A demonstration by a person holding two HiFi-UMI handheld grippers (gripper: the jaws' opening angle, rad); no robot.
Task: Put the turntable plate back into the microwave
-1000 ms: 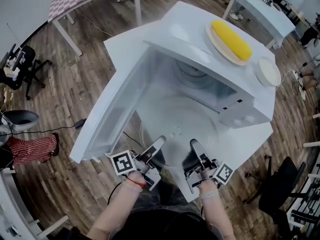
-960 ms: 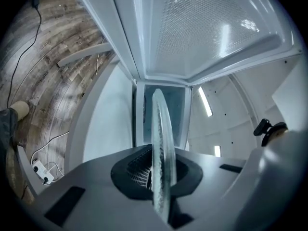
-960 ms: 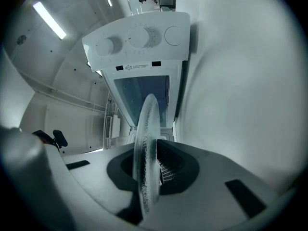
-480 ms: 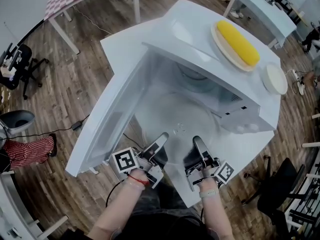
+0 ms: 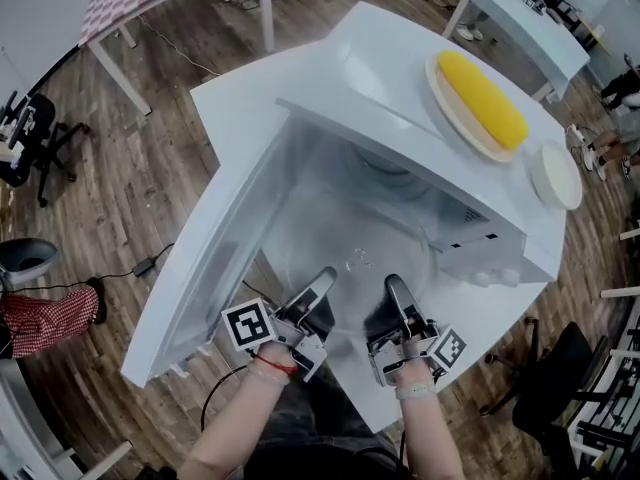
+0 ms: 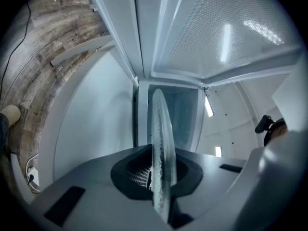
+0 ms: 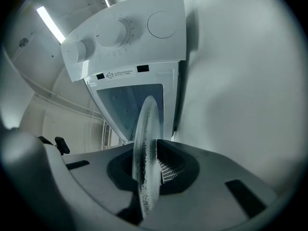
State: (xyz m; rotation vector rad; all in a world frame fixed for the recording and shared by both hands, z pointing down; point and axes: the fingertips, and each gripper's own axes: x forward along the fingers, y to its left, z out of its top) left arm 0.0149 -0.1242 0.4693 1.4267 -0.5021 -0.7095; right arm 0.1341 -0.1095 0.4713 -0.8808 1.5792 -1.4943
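Observation:
A clear glass turntable plate (image 5: 350, 230) hangs level in front of the open white microwave (image 5: 395, 78), its far half over the cavity mouth. My left gripper (image 5: 322, 280) is shut on the plate's near left rim and my right gripper (image 5: 392, 288) is shut on its near right rim. In the left gripper view the plate's edge (image 6: 161, 143) runs upright between the jaws of the left gripper (image 6: 161, 184), with the cavity (image 6: 173, 114) straight ahead. In the right gripper view the plate (image 7: 147, 148) sits clamped in the right gripper (image 7: 147, 179), below the control panel (image 7: 120, 32).
The microwave door (image 5: 210, 263) stands swung open to the left. On the microwave's top lie a plate with a yellow corn cob (image 5: 485, 98) and a small white dish (image 5: 555, 176). Wooden floor, office chairs and other tables surround the white table (image 5: 480, 308).
Both grippers and the glass plate have crept a little forward toward the cavity. The grip on the plate is unchanged.

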